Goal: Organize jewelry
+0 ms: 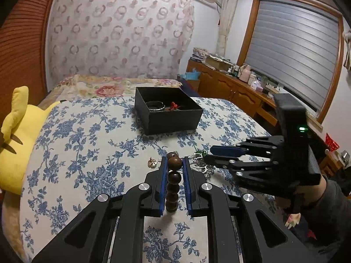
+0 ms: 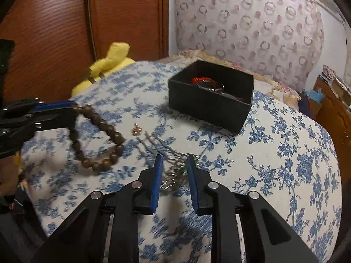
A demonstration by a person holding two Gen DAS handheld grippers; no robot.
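Beads of dark wood hang in a loop from the left tongs [image 1: 174, 161], whose blue pads are nearly closed and pinch the wooden bead bracelet [image 2: 96, 138] near its top; seen from the right wrist camera, the rest of the loop dangles below the tips, toward the bed [image 1: 87, 144] with its blue-flowered cover. The black box [image 1: 167, 111] sits on the bed beyond the bracelet, open at the top, with a silver bangle [image 1: 155, 105] and a red piece [image 1: 174, 105] inside. The right tongs [image 2: 174, 161] stand partly open on the near side of the box, over a tangle of silvery chains with a green bead [image 1: 200, 163]; the blurred picture does not show whether the pads touch it. A small gold charm [image 1: 152, 161] lies on the cover between the bracelet and the box. A yellow plush toy [image 1: 15, 135] rests far to the left of the box.
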